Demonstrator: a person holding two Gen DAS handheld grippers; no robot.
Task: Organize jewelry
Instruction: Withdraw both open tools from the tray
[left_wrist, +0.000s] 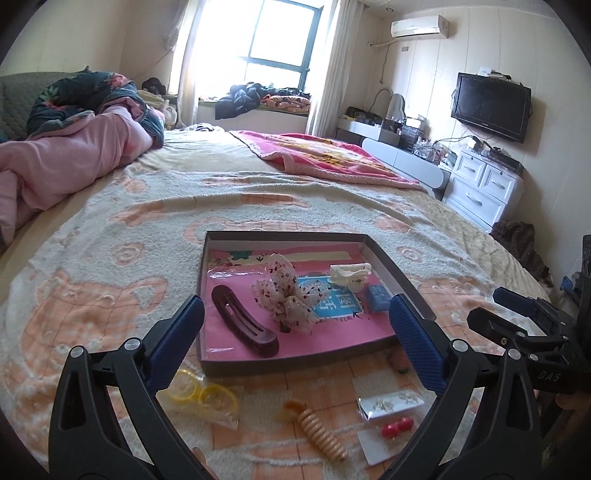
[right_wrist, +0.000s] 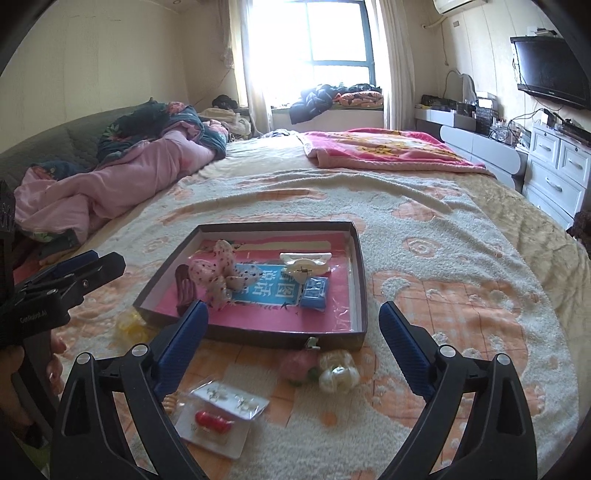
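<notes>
Dark cardboard tray (left_wrist: 284, 363) holds hair clips; both tools hover spread, empty.

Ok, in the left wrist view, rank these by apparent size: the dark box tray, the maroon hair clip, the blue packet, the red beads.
Largest to smallest:
1. dark box tray
2. maroon hair clip
3. blue packet and red beads: they look alike, and the beads lie nearer the camera, so I won't rank them.

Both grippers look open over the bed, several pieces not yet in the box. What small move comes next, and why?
Probably lower the right gripper onto the pearl clip: it lies on the blanket just outside the box, nearly between the open jaws.
</notes>
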